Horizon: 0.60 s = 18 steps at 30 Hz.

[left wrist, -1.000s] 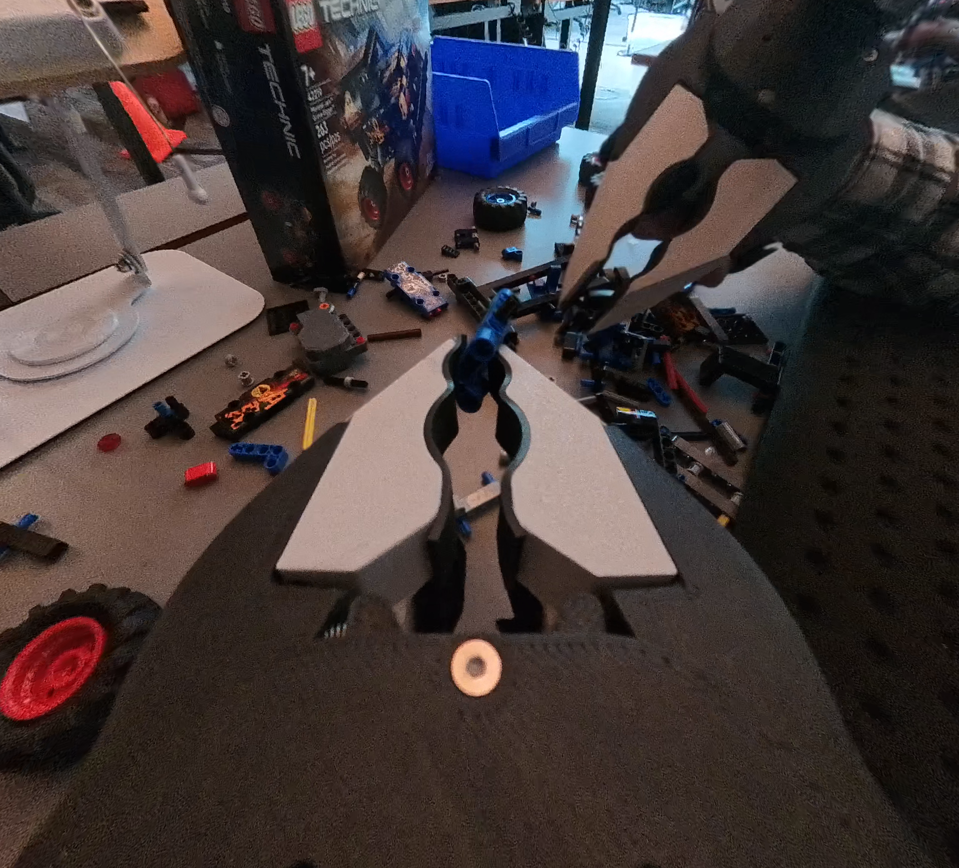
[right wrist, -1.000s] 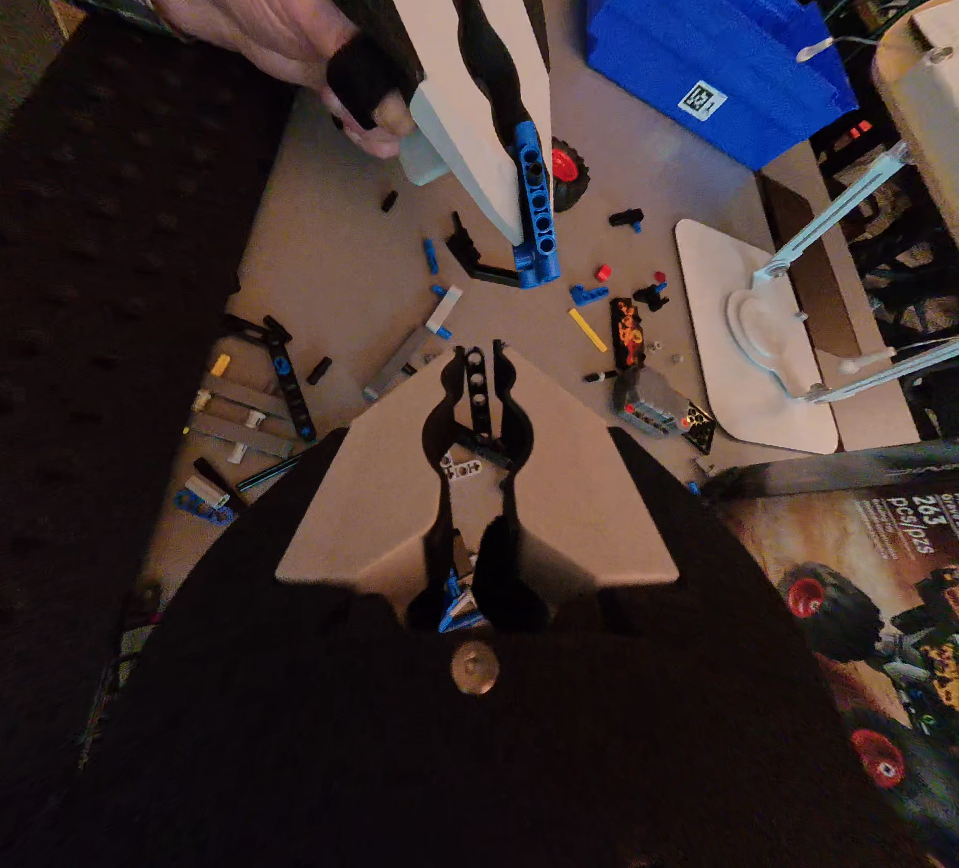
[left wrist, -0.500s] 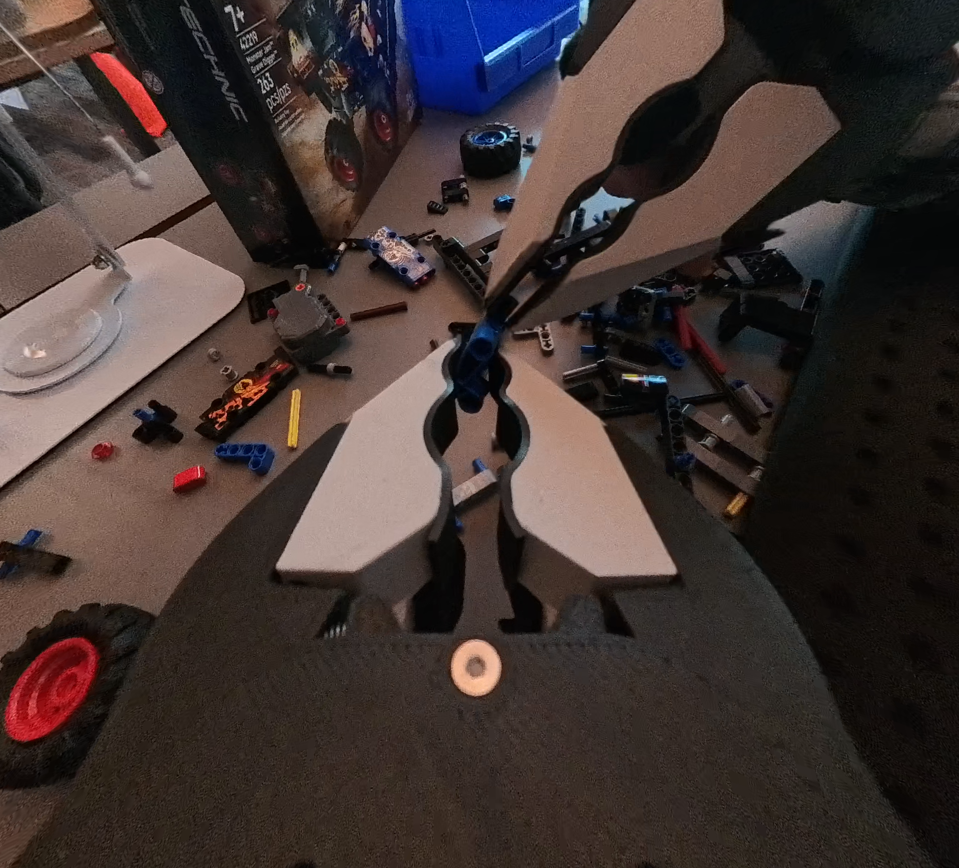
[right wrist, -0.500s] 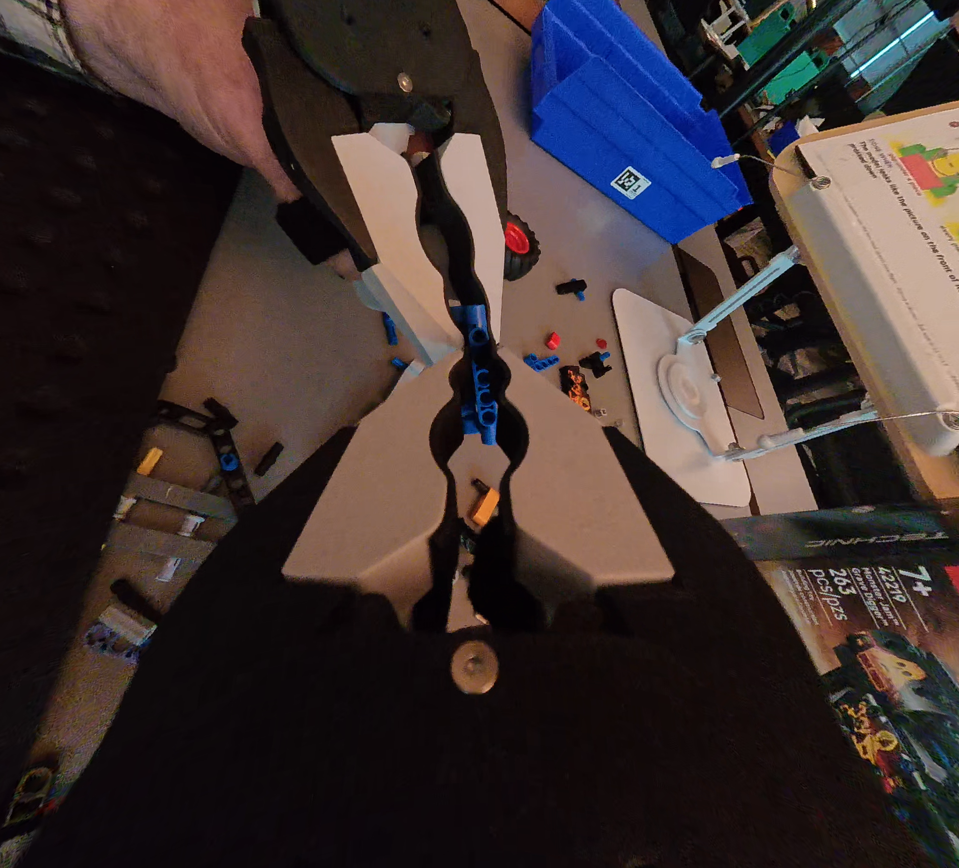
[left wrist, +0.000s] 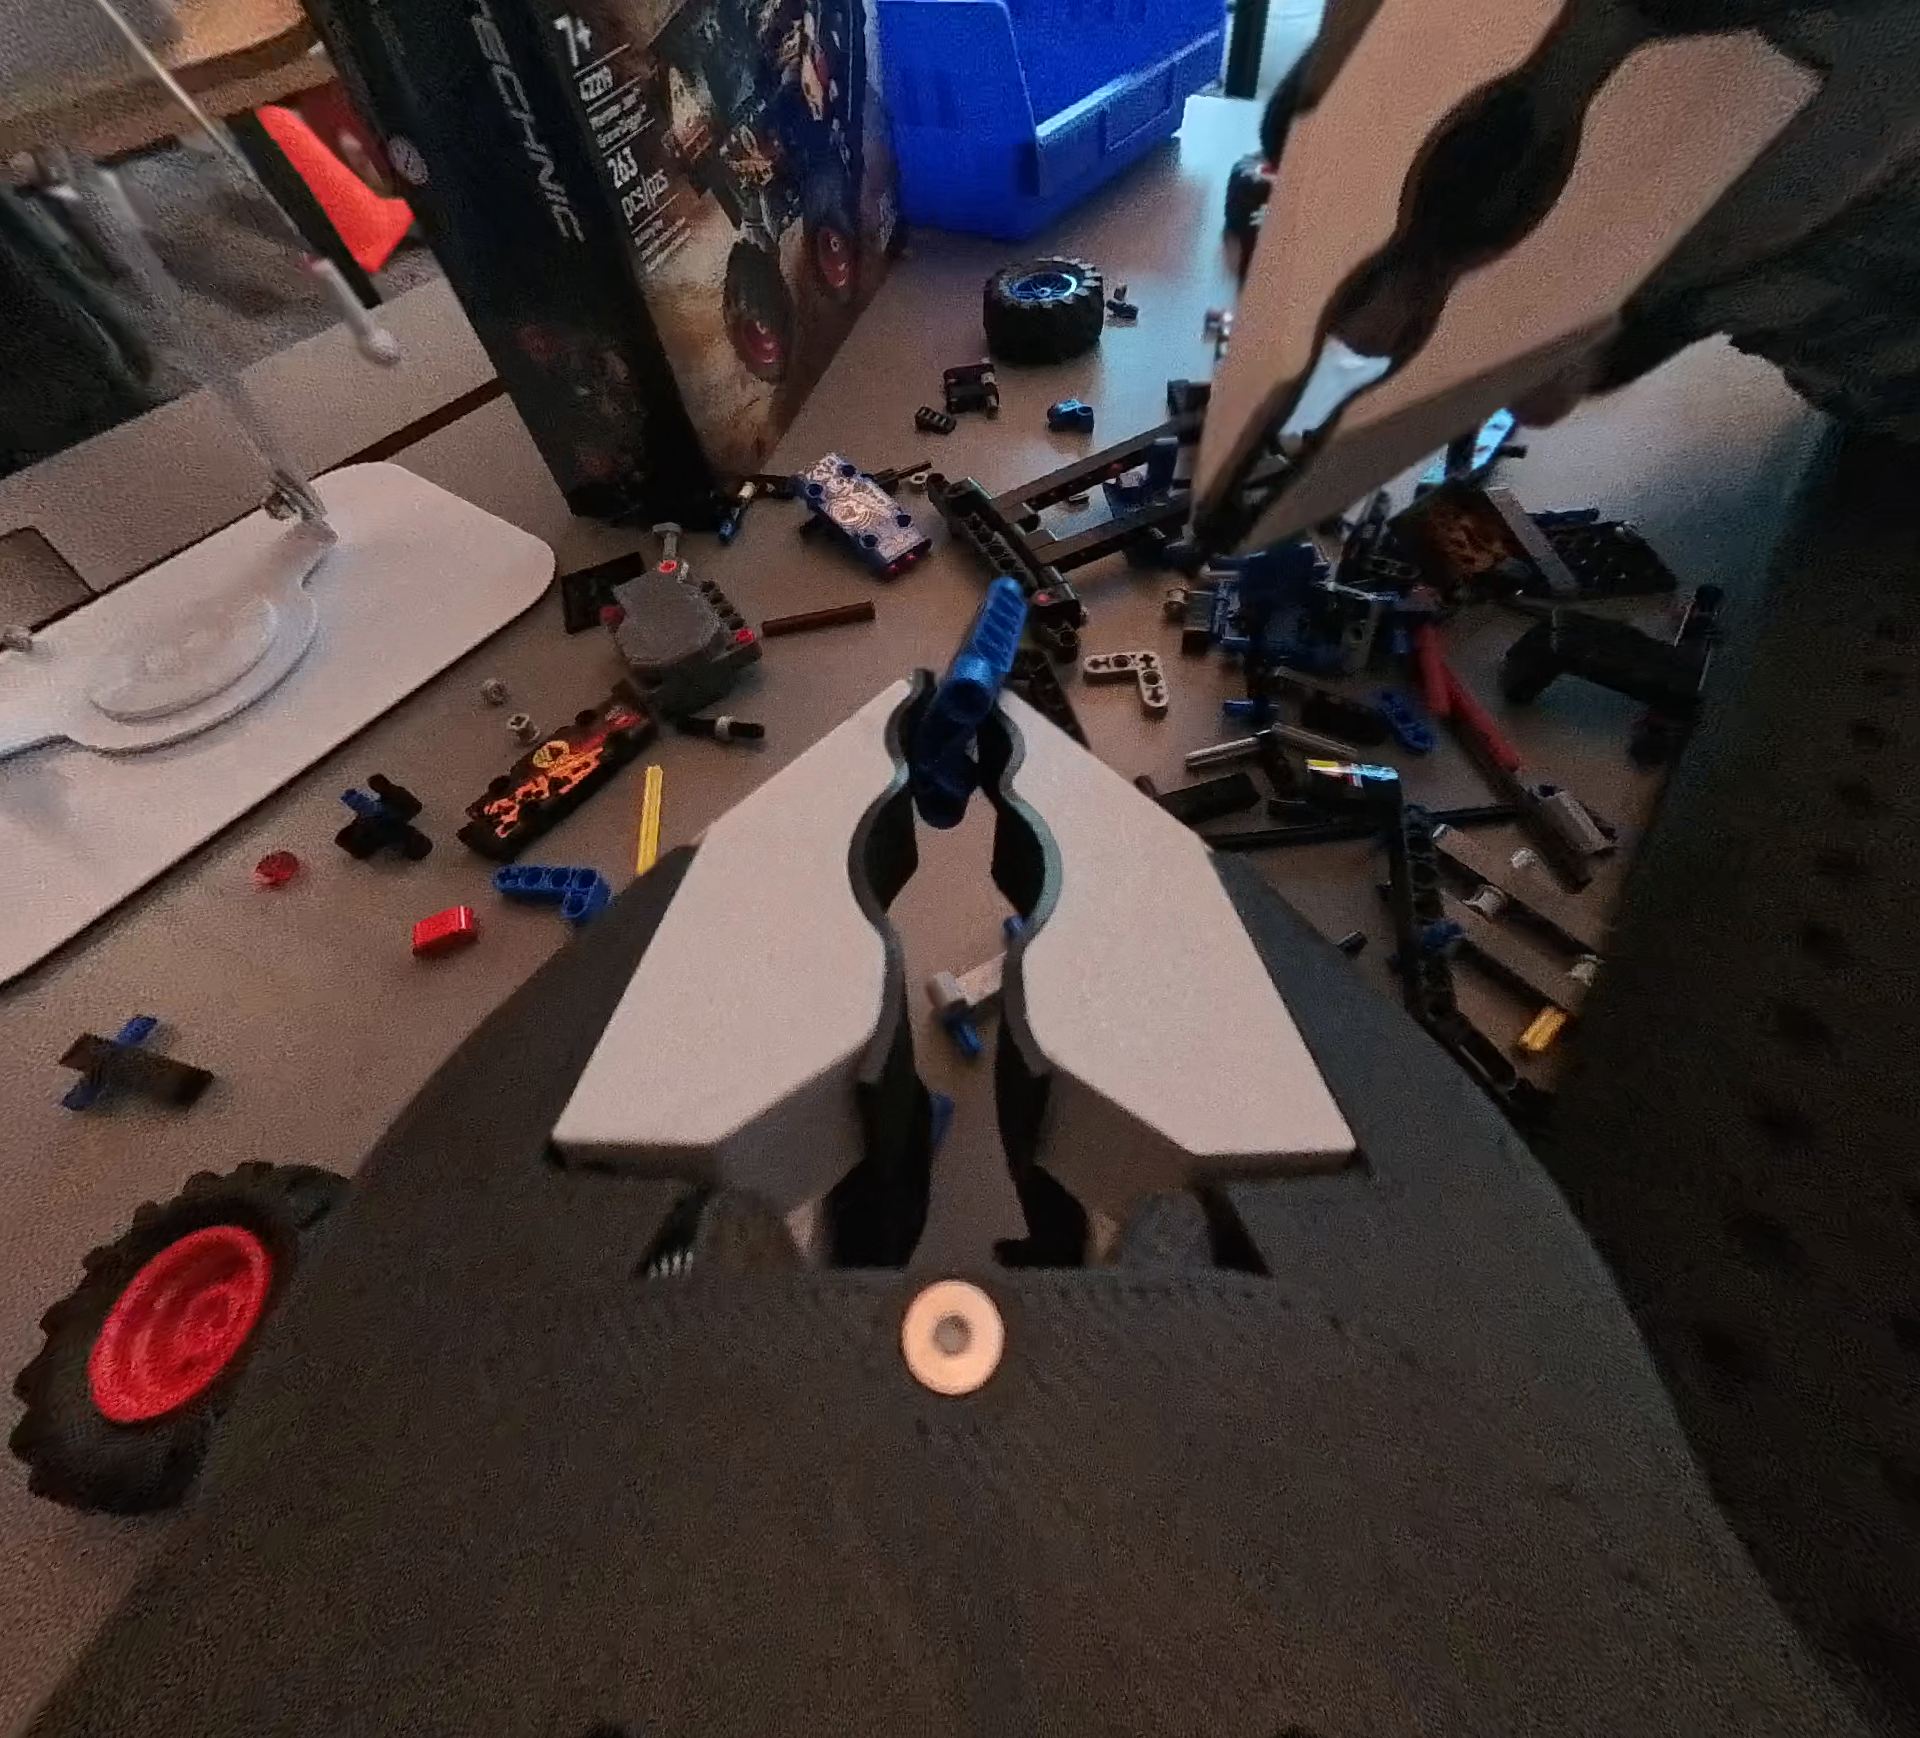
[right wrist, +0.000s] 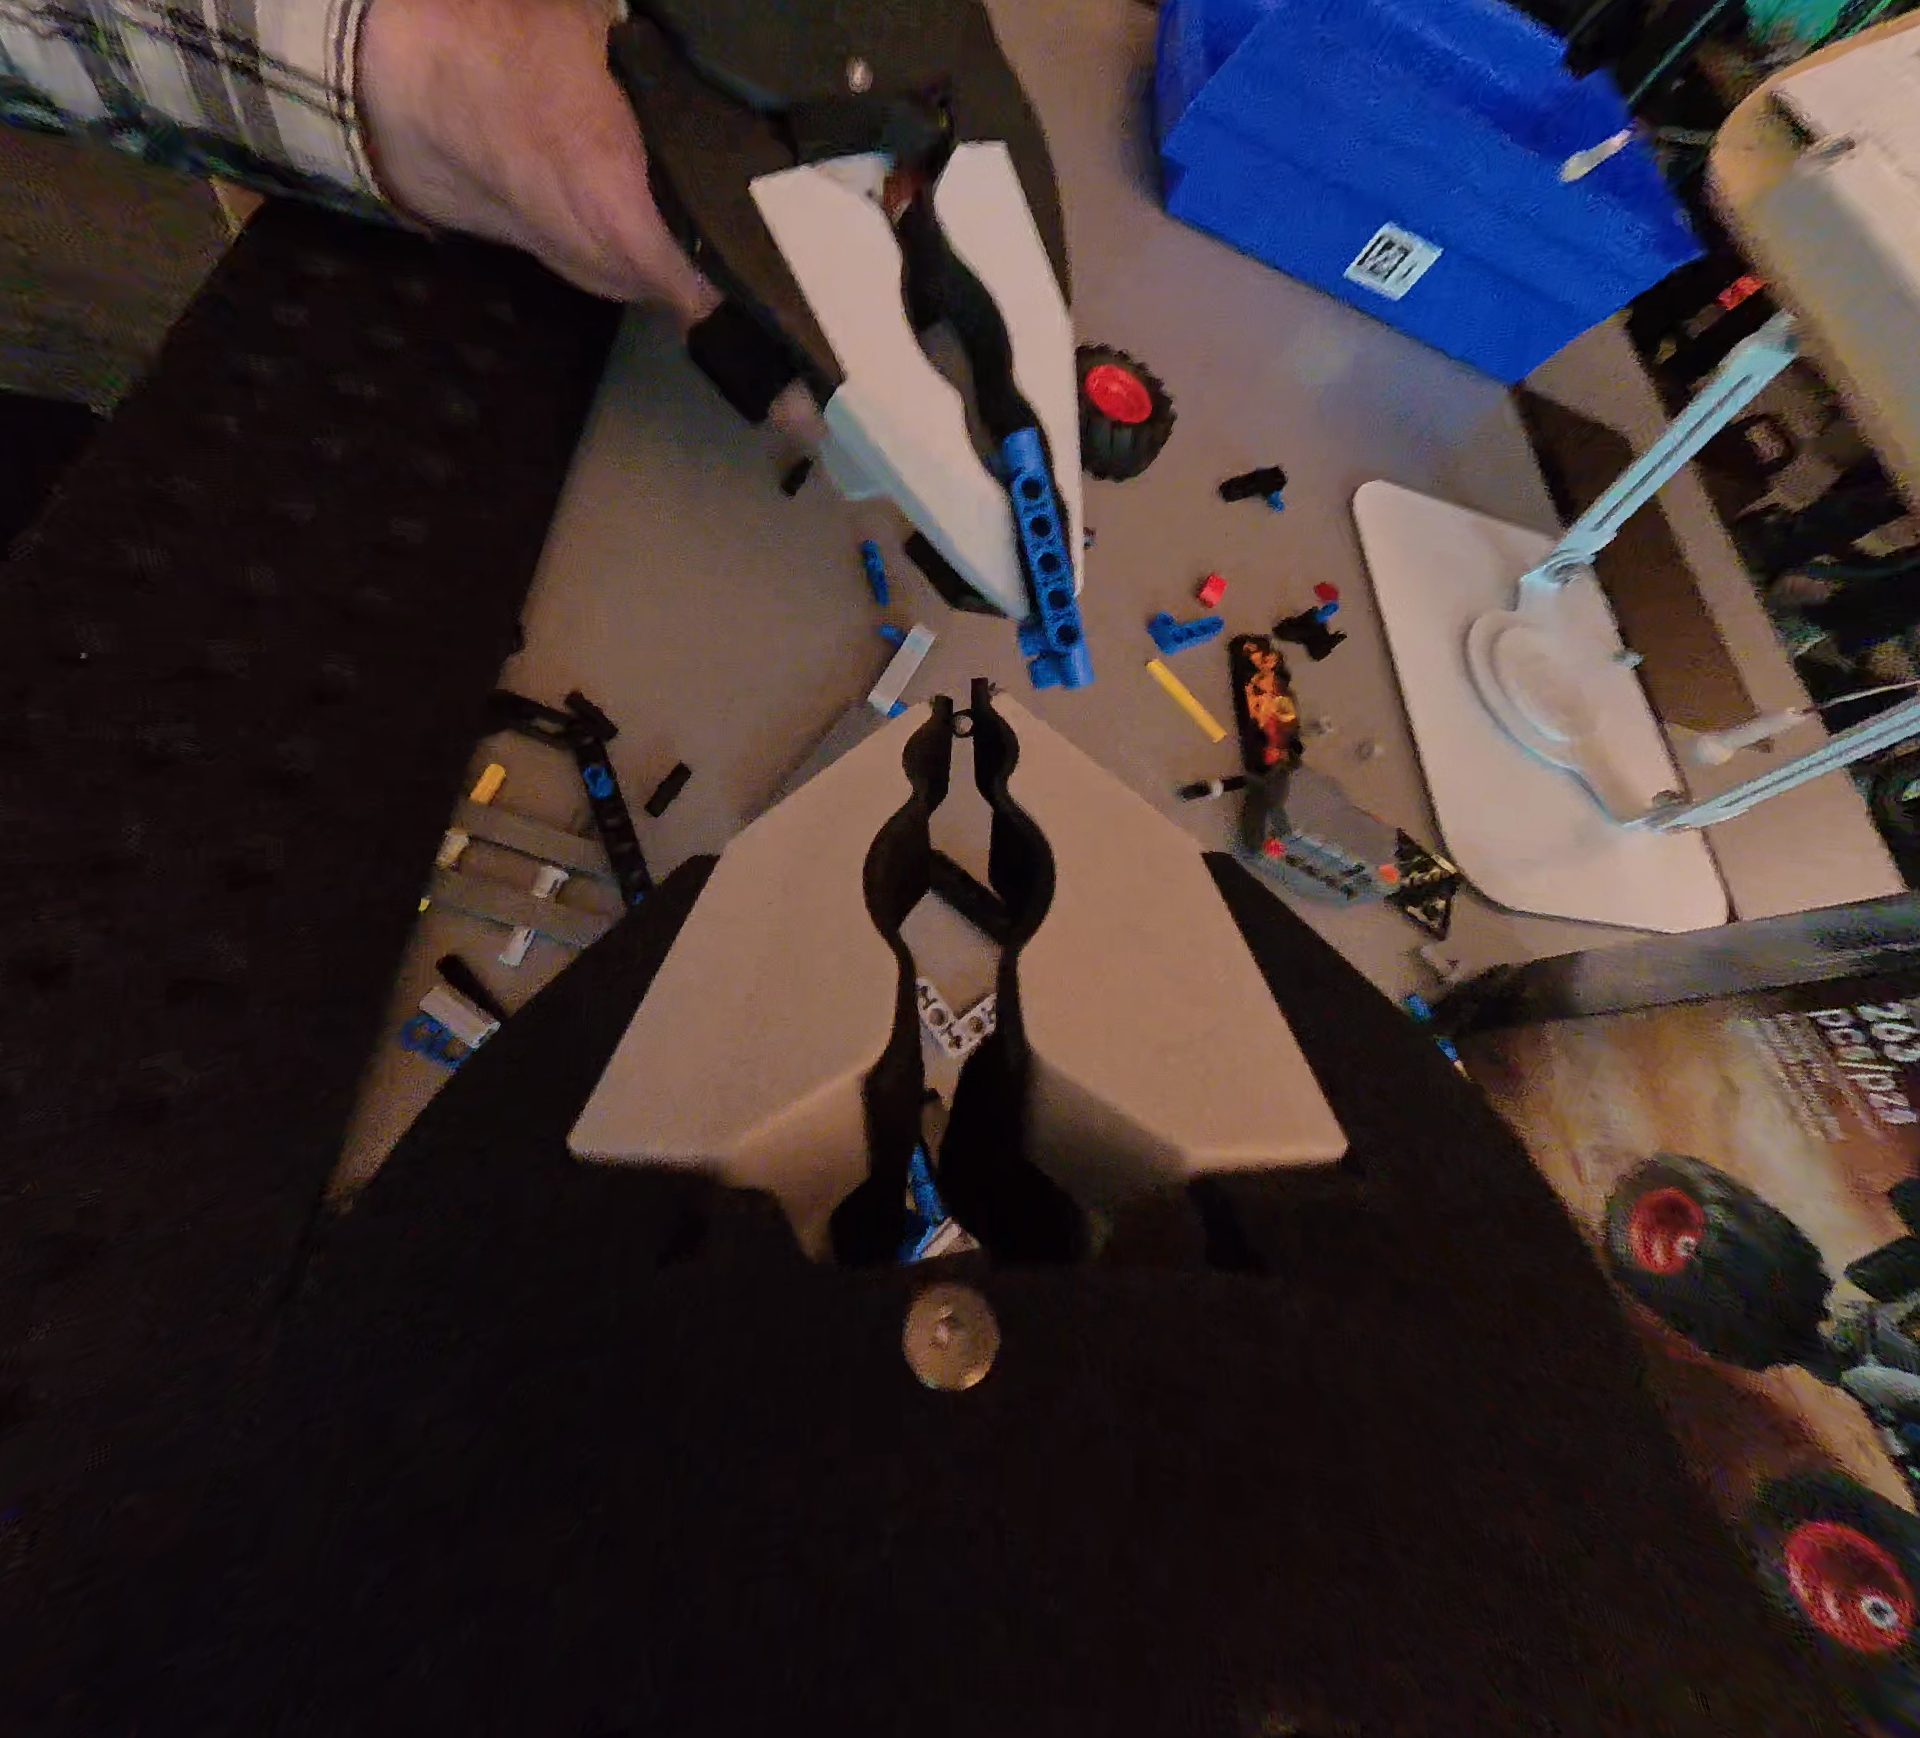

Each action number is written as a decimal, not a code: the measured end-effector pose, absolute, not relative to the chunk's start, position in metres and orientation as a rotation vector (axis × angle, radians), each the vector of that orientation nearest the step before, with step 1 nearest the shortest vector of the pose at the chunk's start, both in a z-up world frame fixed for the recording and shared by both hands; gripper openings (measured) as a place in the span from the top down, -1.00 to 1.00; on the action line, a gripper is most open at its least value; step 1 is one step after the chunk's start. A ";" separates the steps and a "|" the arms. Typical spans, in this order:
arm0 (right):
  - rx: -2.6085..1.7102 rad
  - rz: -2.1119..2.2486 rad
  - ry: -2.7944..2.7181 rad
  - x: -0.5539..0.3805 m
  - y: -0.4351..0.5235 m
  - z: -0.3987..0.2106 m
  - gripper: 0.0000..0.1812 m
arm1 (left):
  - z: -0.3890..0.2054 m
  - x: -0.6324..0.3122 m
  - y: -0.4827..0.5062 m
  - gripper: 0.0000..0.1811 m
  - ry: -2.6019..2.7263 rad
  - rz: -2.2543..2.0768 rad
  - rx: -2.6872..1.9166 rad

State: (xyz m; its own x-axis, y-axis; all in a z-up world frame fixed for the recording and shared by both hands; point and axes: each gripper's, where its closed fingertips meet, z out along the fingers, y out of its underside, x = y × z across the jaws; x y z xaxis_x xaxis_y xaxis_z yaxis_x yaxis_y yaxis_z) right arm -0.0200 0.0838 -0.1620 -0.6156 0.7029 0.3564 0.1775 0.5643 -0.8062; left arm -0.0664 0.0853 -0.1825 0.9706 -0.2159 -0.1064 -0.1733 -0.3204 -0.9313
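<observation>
In the left wrist view my left gripper (left wrist: pixel 961 712) is shut on a blue beam with holes (left wrist: pixel 977 660) that sticks out past its tips, held above the table. The right wrist view shows the same gripper (right wrist: pixel 1044 608) and the blue beam (right wrist: pixel 1044 545), with a person's hand (right wrist: pixel 499 130) behind. My right gripper (right wrist: pixel 964 714) has its jaws nearly together on a small black piece (right wrist: pixel 962 724) at the tips, a short gap from the beam's end. In the left wrist view the right gripper (left wrist: pixel 1216 530) hangs over a pile of loose parts (left wrist: pixel 1351 628).
A boxed building set (left wrist: pixel 623 130) stands at the back, with a blue bin (left wrist: pixel 1039 78) to its right. A white stand base (left wrist: pixel 312 649) lies left. A red-hubbed wheel (left wrist: pixel 177 1325), a blue-hubbed wheel (left wrist: pixel 1044 306) and scattered small parts lie on the table. A dark perforated mat (left wrist: pixel 1766 961) lies right. One gripper's finger ends stand about 5 cm off the other's. From my left tips it is roughly 20 cm to the red-hubbed wheel (left wrist: pixel 177 1325); from my right, 25 cm.
Half a second ago the two grippers met tip to tip at the blue beam. Now they have drawn apart; the right gripper has moved back over the parts pile.
</observation>
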 end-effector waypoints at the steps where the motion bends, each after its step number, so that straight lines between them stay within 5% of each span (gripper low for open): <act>1: -0.725 0.957 -2.147 -0.021 0.085 -0.171 0.97 | -0.183 -0.069 0.084 0.94 0.261 -0.070 -1.909; 6: -0.800 0.949 -2.228 -0.017 0.092 -0.188 0.62 | -0.192 -0.063 0.085 0.93 0.268 -0.134 -1.944; 9: -0.777 0.909 -2.271 -0.011 0.098 -0.194 1.00 | -0.194 -0.068 0.085 0.93 0.237 -0.140 -1.961; 18: -0.921 0.874 -2.246 -0.006 0.132 -0.199 0.81 | -0.217 -0.094 0.092 0.92 0.285 -0.042 -2.146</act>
